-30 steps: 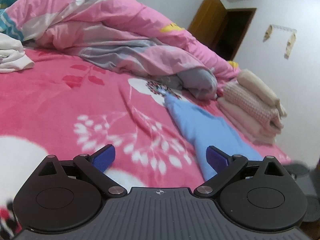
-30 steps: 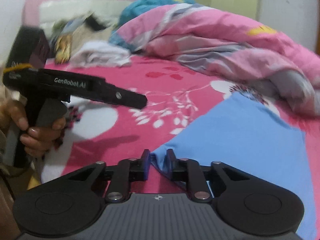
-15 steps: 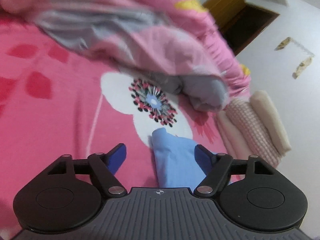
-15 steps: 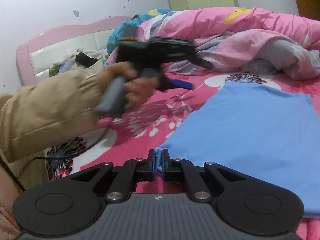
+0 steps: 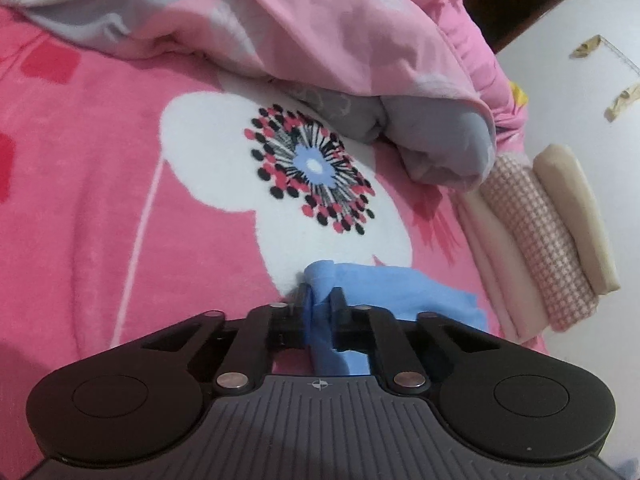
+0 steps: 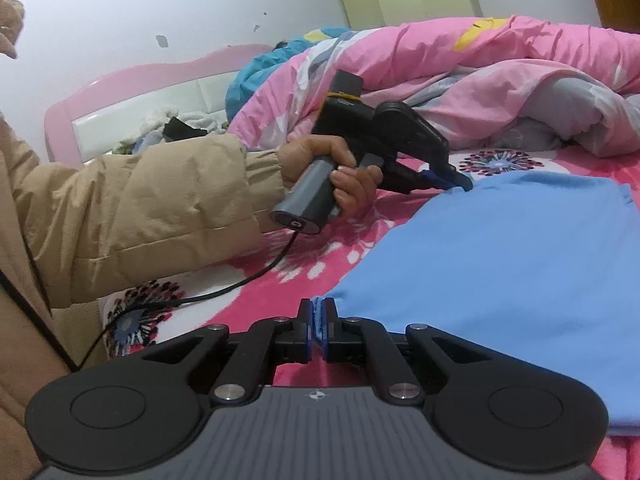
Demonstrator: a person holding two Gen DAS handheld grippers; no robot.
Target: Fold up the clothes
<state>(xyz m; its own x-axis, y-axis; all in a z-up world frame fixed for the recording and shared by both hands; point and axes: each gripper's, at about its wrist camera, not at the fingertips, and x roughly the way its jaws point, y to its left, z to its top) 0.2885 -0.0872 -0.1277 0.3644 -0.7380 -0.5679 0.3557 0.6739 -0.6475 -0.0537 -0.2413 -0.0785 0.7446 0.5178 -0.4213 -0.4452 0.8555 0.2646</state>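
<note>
Shirt: a blue shirt [image 6: 500, 264] lies flat on the pink flowered blanket [image 5: 100, 184]; its far corner and its near corner are both pinched.
Left gripper: the left gripper [image 5: 320, 300] has just been closing and now its jaws are pressed together on the shirt's far corner [image 5: 320, 276]; a bunch of blue cloth stands up between the blue pads; in the right view it [image 6: 460, 180] reaches in from the left, tip on the far edge of the shirt.
Right gripper: the right gripper [image 6: 318, 312] has just been closing too; its jaws are tight on the near corner; a thin fold of blue shows between the pads.
Hand: the left hand [image 6: 340, 172] holds the grey handle; a tan padded sleeve [image 6: 160, 204]; a black cable [image 6: 224, 288] runs from the handle.
Quilt: a pink and grey quilt [image 5: 340, 48] is heaped behind the shirt.
Stack: folded clothes [image 5: 544, 240], cream and pink check, lie just beside the quilt's end, near the bed edge.
Writing: no readable words on either tool; only a small cross mark [image 5: 319, 384] on the grey body.
</note>
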